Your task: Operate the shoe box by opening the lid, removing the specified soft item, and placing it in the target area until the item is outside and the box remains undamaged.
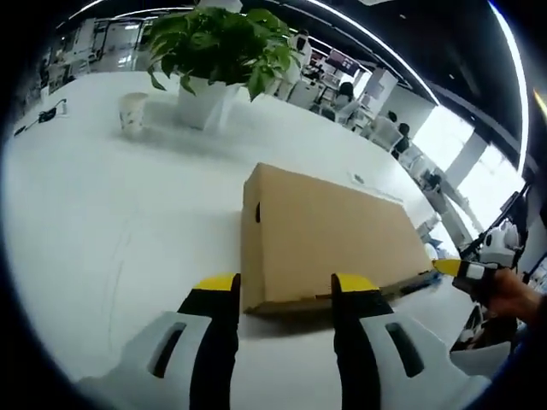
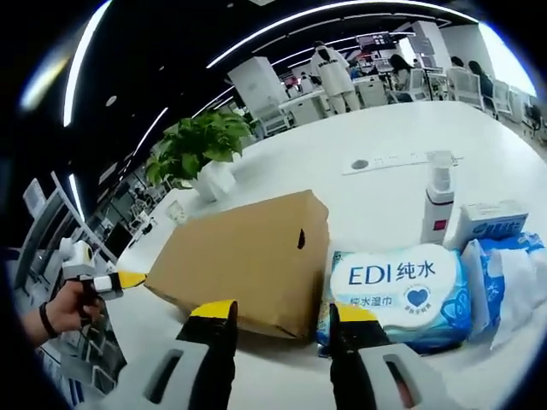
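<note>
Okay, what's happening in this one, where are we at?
A person holds a two-jaw gripper in each hand at either end of a closed cardboard shoe box on a white table. The left gripper and right gripper both stand open just short of the box, touching nothing. The lid is not yet lifted. A pack of EDI wet wipes lies beside the box, with a potted plant beyond.
</note>
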A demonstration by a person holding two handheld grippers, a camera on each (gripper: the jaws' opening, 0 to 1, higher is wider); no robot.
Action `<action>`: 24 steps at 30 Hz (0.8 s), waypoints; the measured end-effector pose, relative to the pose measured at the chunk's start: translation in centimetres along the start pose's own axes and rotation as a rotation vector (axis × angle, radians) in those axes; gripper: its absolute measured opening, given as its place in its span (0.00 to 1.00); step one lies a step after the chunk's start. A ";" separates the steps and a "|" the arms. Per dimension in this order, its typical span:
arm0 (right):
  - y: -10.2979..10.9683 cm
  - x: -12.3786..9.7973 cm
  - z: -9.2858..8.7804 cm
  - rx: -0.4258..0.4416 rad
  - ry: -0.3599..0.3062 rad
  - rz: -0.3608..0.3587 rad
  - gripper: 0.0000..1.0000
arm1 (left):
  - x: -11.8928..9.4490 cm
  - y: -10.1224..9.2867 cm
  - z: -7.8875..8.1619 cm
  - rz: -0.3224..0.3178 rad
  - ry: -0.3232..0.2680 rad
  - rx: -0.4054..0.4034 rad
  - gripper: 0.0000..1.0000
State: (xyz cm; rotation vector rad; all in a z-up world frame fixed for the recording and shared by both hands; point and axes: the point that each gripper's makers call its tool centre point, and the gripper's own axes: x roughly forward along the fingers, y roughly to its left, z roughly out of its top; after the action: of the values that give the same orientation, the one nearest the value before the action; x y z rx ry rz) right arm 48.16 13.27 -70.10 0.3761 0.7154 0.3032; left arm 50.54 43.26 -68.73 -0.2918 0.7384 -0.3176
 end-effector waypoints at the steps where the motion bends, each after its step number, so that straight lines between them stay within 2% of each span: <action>1: -0.5 -0.9 0.0 -0.006 -0.017 -0.007 0.41 | -0.3 -0.1 -0.1 -0.002 -0.003 0.001 0.43; 2: -0.8 -1.5 0.0 -0.006 -0.026 -0.011 0.41 | -0.8 -0.2 -0.1 -0.008 -0.019 -0.010 0.43; 4: -1.4 -3.3 0.3 0.049 -0.072 -0.021 0.41 | -1.8 -0.9 0.2 -0.030 -0.064 -0.056 0.43; 10: -2.9 -8.5 1.0 0.056 -0.187 -0.065 0.42 | -3.9 -3.8 -0.1 -0.070 -0.107 -0.016 0.45; 13: -3.7 -11.4 0.6 0.041 -0.220 -0.091 0.43 | -4.9 -5.9 -0.3 -0.094 -0.123 0.013 0.45; 16: -4.3 -13.9 -0.1 0.036 -0.242 -0.119 0.44 | -5.5 -7.1 -0.7 -0.106 -0.125 0.047 0.46; 17: -4.4 -14.9 -0.4 0.035 -0.250 -0.129 0.44 | -5.6 -7.7 -1.0 -0.125 -0.118 0.036 0.46; 21: -5.3 -17.7 -1.1 0.019 -0.273 -0.173 0.47 | -6.4 -8.6 -1.7 -0.129 -0.116 0.056 0.46; 24: -6.0 -19.6 -1.8 -0.023 -0.269 -0.211 0.50 | -7.1 -8.8 -3.0 -0.111 -0.093 0.136 0.47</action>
State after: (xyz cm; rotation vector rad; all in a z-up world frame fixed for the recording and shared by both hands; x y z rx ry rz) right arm 33.73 0.67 -62.67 0.3089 0.4811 0.0591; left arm 41.94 37.50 -63.24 -0.2178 0.6068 -0.4542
